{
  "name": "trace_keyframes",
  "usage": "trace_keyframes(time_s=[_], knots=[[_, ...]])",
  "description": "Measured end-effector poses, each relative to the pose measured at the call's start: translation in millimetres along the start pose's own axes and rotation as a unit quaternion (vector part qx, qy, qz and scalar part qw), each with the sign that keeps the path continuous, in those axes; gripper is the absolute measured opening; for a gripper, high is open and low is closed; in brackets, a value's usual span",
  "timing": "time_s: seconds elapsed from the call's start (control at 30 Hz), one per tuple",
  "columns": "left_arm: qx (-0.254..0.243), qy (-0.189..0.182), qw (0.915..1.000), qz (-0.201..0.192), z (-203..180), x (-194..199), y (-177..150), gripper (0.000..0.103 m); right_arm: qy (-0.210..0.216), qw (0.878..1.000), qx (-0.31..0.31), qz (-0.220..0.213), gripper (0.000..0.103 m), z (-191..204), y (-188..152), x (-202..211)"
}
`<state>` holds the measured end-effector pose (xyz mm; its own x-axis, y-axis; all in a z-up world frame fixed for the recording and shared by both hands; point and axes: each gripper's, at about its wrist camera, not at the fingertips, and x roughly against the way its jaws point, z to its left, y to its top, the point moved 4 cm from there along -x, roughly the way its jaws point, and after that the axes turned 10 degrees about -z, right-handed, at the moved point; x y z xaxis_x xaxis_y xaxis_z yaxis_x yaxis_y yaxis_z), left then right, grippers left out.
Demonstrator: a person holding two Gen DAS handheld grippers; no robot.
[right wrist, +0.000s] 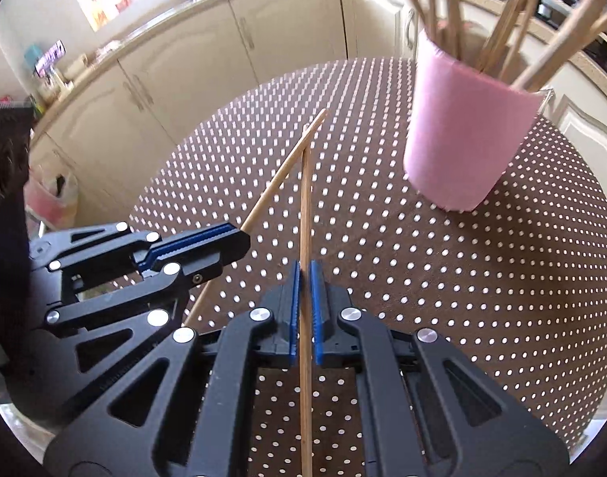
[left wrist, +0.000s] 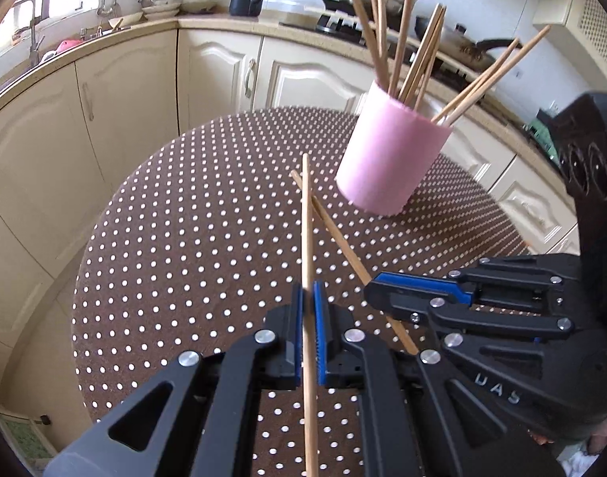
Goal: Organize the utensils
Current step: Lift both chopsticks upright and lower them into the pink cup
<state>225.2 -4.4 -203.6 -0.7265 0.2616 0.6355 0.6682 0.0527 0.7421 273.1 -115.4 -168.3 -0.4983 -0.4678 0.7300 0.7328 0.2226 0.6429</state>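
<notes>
Claws left [left wrist: 308, 298] and right [right wrist: 306, 278] each clench one chopstick [left wrist: 306, 218]; pink cup [left wrist: 391, 159] stands ahead-right on tabletop [left wrist: 184, 238].

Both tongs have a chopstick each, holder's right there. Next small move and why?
Probably lift the right tongs and tip its chopstick toward the pink holder. Both tongs are shut on a stick; the left tongs holds its chopstick, and the two sticks cross near their far tips. The holder stands ahead and to the right, already full of sticks, so moving one stick first should avoid tangling.
</notes>
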Motion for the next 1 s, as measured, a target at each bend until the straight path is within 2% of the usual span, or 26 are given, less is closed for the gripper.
trace_keyframes(time_s=[0.17,0.37,0.6,0.8,1.0], knots=[[0.007,-0.023,0.9983,-0.052,-4,15,6,0.006,0.018,0.998,-0.030,-0.052,0.006,-16,1,25],[0.009,-0.065,0.9917,-0.111,-18,35,14,0.006,0.046,0.991,-0.049,-0.113,0.006,-28,0,63],[0.011,-0.103,0.9825,-0.155,-34,48,25,0.006,0.062,0.980,-0.074,-0.177,0.006,-46,7,93],[0.000,-0.112,0.9776,-0.178,-53,50,50,0.006,0.067,0.970,-0.086,-0.218,0.006,-43,24,109],[-0.016,-0.140,0.9641,-0.225,-77,56,78,0.006,0.067,0.955,-0.094,-0.274,0.006,-51,38,131]])
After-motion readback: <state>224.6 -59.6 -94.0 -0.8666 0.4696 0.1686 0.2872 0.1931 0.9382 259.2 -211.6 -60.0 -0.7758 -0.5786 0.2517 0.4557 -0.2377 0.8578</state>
